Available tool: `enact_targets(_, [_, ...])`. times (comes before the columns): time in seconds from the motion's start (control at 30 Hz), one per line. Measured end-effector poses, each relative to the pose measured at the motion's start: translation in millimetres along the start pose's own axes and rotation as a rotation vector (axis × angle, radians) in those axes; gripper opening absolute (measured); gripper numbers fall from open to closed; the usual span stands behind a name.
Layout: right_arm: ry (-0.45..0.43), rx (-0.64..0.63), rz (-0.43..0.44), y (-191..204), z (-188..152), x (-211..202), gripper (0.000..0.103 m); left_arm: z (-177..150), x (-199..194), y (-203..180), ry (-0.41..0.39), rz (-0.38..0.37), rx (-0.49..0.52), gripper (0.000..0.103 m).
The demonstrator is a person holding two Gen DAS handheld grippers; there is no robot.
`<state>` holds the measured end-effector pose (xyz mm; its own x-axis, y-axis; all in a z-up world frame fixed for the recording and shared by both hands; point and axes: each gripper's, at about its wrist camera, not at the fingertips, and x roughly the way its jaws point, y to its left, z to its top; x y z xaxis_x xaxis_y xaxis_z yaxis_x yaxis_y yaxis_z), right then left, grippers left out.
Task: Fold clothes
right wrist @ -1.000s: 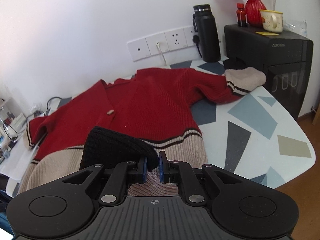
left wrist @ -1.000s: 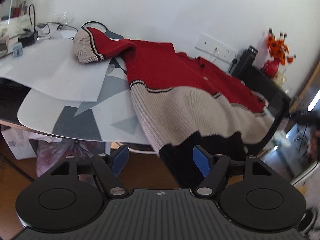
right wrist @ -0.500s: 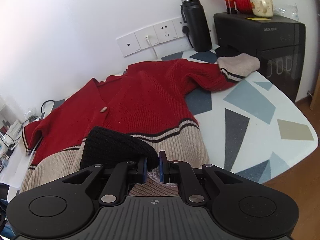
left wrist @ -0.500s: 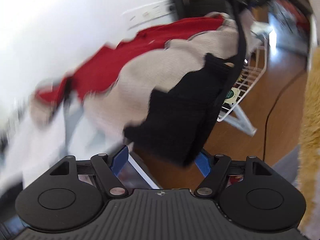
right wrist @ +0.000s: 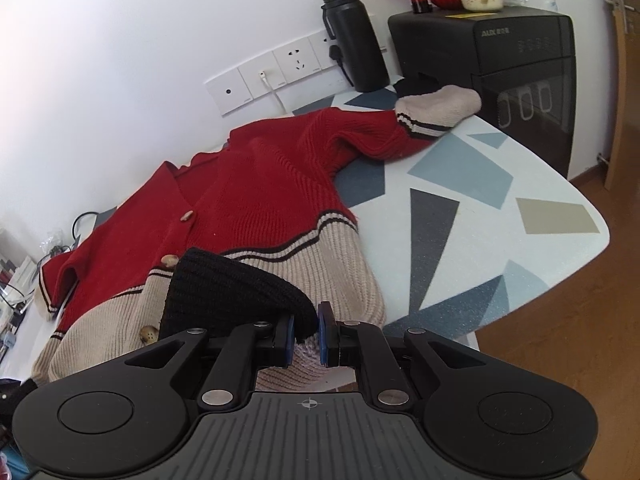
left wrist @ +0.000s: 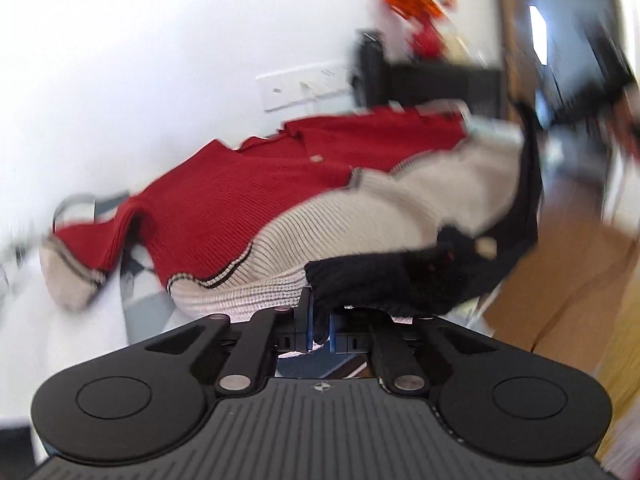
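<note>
A knitted cardigan (right wrist: pixel 264 196) in red, beige and black lies spread on the patterned table (right wrist: pixel 472 208), front up, with its buttons showing. My right gripper (right wrist: pixel 306 338) is shut on the black hem (right wrist: pixel 232 292), which is folded up over the beige band. In the blurred left wrist view the cardigan (left wrist: pixel 256 200) shows too, and my left gripper (left wrist: pixel 319 326) is shut on the black hem (left wrist: pixel 400 280) at the near edge. One beige cuff (right wrist: pixel 440 106) rests at the far right, the other (left wrist: pixel 70 276) at the left.
A black flask (right wrist: pixel 354 40) and a black appliance (right wrist: pixel 500 52) with a red vase and a cup on top stand at the table's far right. Wall sockets (right wrist: pixel 288 66) are behind. The wooden floor (right wrist: pixel 560 332) lies beyond the table's right edge. Cables and clutter sit at the far left.
My left gripper was open below the hanging hem; it swung round and has shut on the black hem. My right gripper stays shut on the hem and has shifted slightly.
</note>
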<state>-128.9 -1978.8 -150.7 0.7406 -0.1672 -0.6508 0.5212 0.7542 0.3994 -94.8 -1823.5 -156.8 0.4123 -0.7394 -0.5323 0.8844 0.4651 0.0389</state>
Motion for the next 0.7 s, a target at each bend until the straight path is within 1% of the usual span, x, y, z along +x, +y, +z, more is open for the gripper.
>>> enact_targets(0.07, [-0.013,0.008,0.004,-2,1,-3,0.01,7,-5,14,-0.032,-0.005,-0.139,0.007])
enact_targets(0.13, [-0.033,0.02,0.013,-3,5,-7,0.01,13,-7,26,-0.062,-0.001,-0.245,0.007])
enact_targets(0.27, [-0.083,0.019,0.055,3,29,-9,0.01,32,5,49,-0.096,0.013,-0.409,0.006])
enact_targets(0.4, [-0.139,-0.022,0.09,21,68,6,0.01,54,25,77,-0.121,0.049,-0.52,0.006])
enact_targets(0.5, [-0.165,-0.035,0.103,28,101,34,0.01,72,51,97,-0.124,0.1,-0.566,0.006])
enact_targets(0.53, [-0.169,-0.04,0.106,29,113,45,0.01,77,63,104,-0.113,0.121,-0.579,0.006])
enact_targets(0.6, [-0.149,-0.055,0.089,30,131,77,0.01,83,92,117,-0.069,0.161,-0.611,0.006])
enact_targets(0.63, [-0.132,-0.059,0.077,30,138,94,0.01,84,108,122,-0.037,0.18,-0.629,0.006])
enact_targets(0.7, [-0.07,-0.063,0.045,27,147,132,0.01,80,140,127,0.057,0.212,-0.633,0.007])
